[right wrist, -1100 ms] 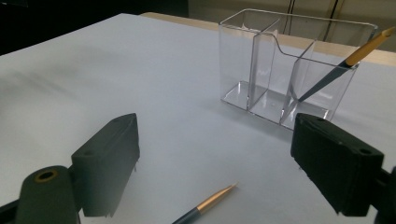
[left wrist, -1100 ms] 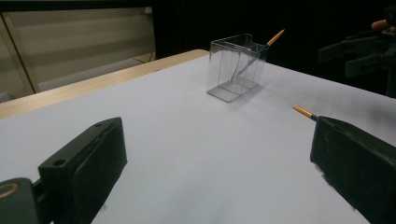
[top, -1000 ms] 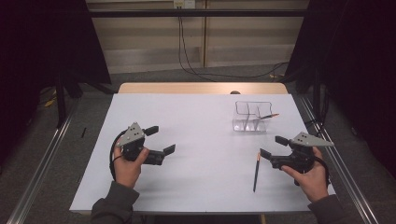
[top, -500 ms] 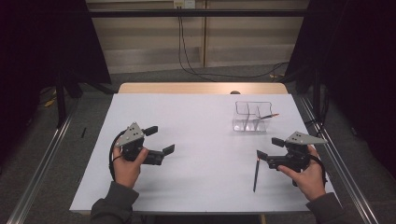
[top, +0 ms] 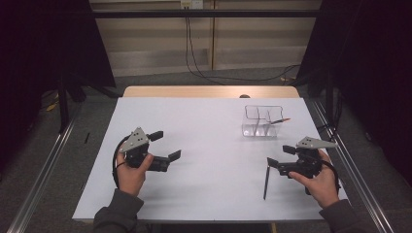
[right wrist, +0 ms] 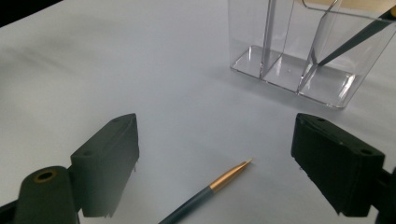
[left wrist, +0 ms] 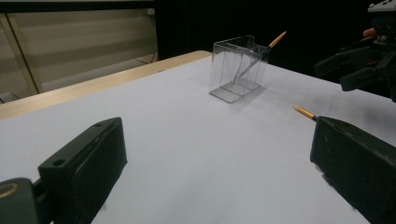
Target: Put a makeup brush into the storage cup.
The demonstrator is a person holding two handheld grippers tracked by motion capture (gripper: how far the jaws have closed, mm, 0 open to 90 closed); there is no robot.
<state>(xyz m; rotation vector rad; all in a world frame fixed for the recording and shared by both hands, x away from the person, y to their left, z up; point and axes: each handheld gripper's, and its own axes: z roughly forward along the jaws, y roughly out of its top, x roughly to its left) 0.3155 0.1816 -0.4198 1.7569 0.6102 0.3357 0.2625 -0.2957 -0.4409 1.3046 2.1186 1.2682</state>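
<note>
White table [top: 209, 145]: right gripper [top: 281, 158] hovers over pencil [top: 266, 182].

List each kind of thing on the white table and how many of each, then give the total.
Pens: 2, one lying flat by the right hand-held gripper, one leaning in the holder
Clear holders: 1
Hand-held grippers: 2, the right one and the left one
Total: 5
</note>
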